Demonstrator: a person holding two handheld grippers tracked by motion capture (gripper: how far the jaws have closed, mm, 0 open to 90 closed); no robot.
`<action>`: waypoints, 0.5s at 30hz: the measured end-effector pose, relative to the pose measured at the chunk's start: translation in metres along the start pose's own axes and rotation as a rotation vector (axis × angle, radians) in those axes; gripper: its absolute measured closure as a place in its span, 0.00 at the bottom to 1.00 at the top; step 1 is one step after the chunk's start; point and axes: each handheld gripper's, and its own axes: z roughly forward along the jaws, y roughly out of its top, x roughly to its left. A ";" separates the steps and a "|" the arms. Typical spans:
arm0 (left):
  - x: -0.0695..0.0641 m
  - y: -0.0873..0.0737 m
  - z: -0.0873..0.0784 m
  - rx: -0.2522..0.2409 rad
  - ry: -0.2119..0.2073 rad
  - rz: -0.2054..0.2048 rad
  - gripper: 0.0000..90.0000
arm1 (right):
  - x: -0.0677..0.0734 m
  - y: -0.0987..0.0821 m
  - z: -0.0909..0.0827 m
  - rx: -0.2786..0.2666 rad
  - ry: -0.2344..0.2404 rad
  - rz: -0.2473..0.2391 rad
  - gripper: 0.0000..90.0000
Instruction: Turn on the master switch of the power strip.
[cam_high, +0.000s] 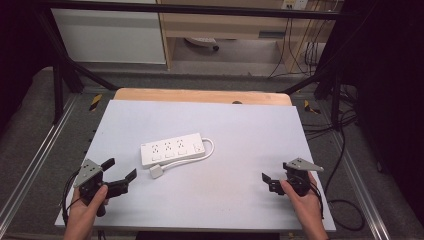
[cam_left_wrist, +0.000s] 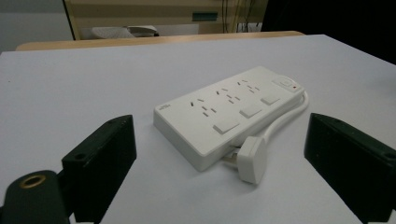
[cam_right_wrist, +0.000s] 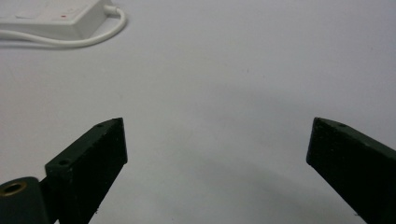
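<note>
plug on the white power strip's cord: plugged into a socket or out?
Out. The white plug lies loose on the pale table top beside the white three-socket power strip, prongs bare; all three sockets are empty.

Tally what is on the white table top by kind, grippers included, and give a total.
Power strip, white, with its cord and plug: 1
Hand-held grippers, black, jaws open and holding nothing: 2, the left gripper and the right gripper
Total: 3
</note>
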 end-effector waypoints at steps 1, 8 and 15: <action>0.000 0.000 0.000 0.001 -0.002 -0.001 0.10 | 0.001 0.000 0.000 -0.005 -0.002 -0.013 0.06; 0.001 0.001 0.000 -0.002 -0.002 -0.006 0.10 | 0.005 0.002 -0.002 -0.026 -0.005 -0.039 0.07; 0.000 0.002 0.000 -0.016 -0.027 -0.001 0.09 | 0.005 0.003 -0.003 -0.054 -0.017 -0.041 0.06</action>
